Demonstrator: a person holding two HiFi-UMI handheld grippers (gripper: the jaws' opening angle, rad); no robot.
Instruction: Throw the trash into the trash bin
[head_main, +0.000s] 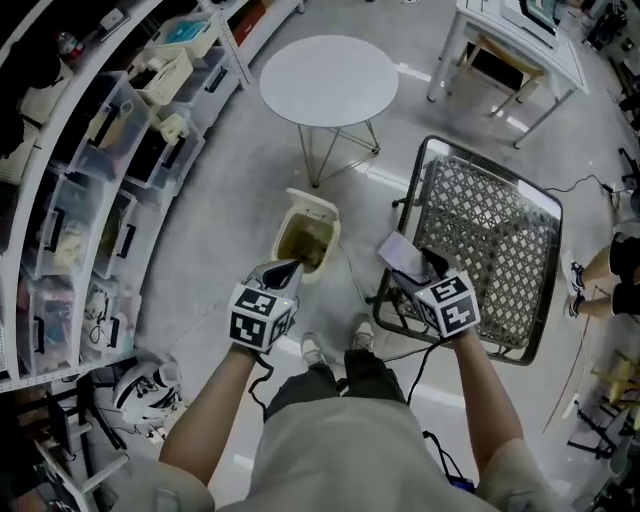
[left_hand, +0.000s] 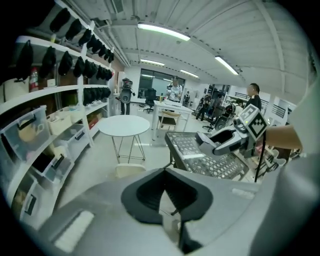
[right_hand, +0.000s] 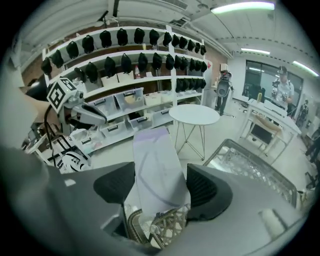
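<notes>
Workshop floor underfoot, trash bin (head_main: 307, 240) standing lid-up just ahead. Right gripper (head_main: 425, 262) pinching pale paper trash (head_main: 398, 254), hovering beside bin, not over it. Left gripper (head_main: 288, 268) sitting closed, empty. Drop still pending.

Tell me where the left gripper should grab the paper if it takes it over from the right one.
Take the free far end of the paper, the part sticking out beyond the right gripper, whose fingers clamp its near end. Bring the left gripper in from its own side, probably one finger above and one below, since the thin sheet lies face up.
</notes>
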